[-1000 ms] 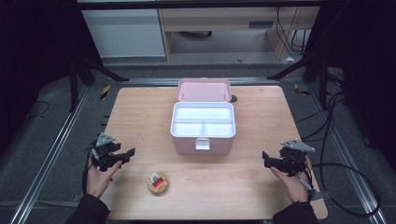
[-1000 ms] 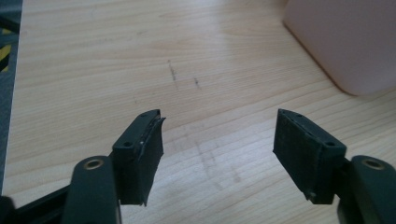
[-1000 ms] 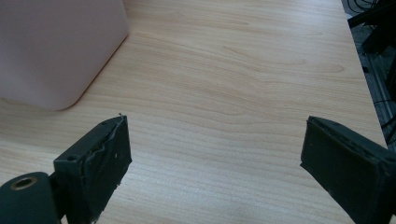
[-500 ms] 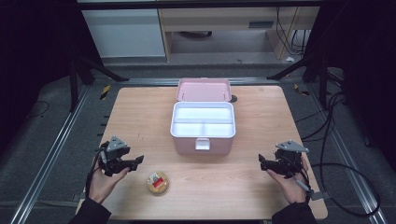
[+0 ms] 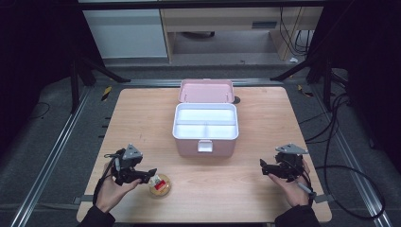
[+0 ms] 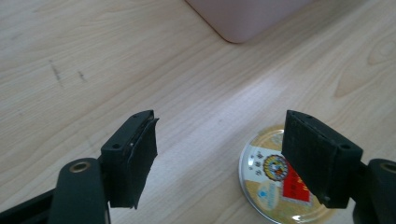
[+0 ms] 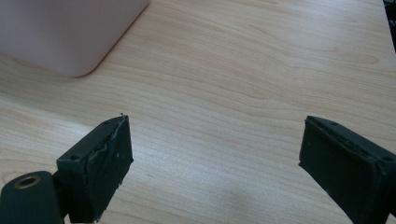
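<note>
Lower left of frame: left gripper [image 5: 150, 174], jaws just widened and empty, now beside round tin [image 5: 160, 185]; right gripper [image 5: 265, 166] wide, idle; pickup looks imminent.

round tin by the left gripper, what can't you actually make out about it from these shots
- Round tin, left gripper view: the lower part is cut off by the bottom edge, and one black jaw of the left gripper covers its right side.
- Label print: in the high view the tin is too small to read; in the left gripper view the lettering is blurred.
- Contents: its top face hides whatever is inside.
</note>
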`<state>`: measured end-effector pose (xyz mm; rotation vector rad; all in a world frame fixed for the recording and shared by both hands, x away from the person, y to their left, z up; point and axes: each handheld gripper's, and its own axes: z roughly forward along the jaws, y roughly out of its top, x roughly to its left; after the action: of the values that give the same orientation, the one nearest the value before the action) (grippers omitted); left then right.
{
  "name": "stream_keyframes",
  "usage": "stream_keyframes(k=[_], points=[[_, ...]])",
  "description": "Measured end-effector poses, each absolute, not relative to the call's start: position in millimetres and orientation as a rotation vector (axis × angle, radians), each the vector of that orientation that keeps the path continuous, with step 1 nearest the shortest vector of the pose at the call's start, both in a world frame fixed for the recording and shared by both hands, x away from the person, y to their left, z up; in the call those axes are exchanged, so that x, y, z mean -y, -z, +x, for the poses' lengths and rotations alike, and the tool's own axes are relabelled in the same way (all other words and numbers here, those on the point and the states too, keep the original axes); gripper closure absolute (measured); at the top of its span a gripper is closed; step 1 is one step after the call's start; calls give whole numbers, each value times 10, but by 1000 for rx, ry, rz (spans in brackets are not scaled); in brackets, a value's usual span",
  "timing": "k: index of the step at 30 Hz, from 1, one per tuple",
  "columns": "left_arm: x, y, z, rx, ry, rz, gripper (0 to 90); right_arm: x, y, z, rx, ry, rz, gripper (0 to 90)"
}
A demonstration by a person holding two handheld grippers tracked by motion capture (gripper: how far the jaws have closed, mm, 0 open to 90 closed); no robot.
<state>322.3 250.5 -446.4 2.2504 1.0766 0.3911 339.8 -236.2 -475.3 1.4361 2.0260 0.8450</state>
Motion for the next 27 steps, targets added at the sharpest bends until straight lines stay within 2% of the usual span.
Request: stream_keyframes(k=[27], points=[[-2135, 4676, 3133, -980, -230, 2487, 159, 2380, 4828, 3427, -2078, -798, 1454, 76]])
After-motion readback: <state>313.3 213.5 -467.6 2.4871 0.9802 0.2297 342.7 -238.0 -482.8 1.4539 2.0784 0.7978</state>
